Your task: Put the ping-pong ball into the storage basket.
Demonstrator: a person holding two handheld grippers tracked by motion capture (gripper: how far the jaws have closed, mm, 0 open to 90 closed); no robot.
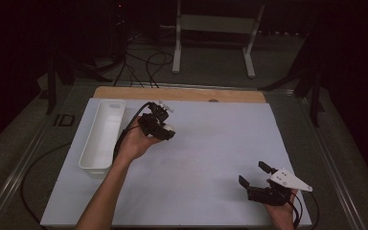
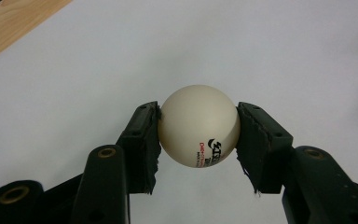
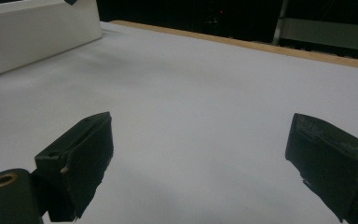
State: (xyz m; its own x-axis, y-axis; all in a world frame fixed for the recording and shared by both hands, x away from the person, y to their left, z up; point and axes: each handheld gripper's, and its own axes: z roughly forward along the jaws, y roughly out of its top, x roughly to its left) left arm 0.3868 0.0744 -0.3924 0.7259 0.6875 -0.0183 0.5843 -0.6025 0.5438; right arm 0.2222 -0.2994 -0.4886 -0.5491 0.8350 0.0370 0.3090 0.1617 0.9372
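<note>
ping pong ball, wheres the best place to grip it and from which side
Across its widest middle, one pad on each opposite side, as the left gripper grips the ping pong ball now. A smooth sphere has no edge or handle, so pads off the widest line would probably squeeze it out. Come in level with its centre; being round, any side serves.

The ball [image 2: 199, 126] is white, round and smooth, with a small black and red print low on its side, and it sits between the two black pads of the left tool [image 2: 198, 140], above the white surface [image 2: 261, 56].
</note>
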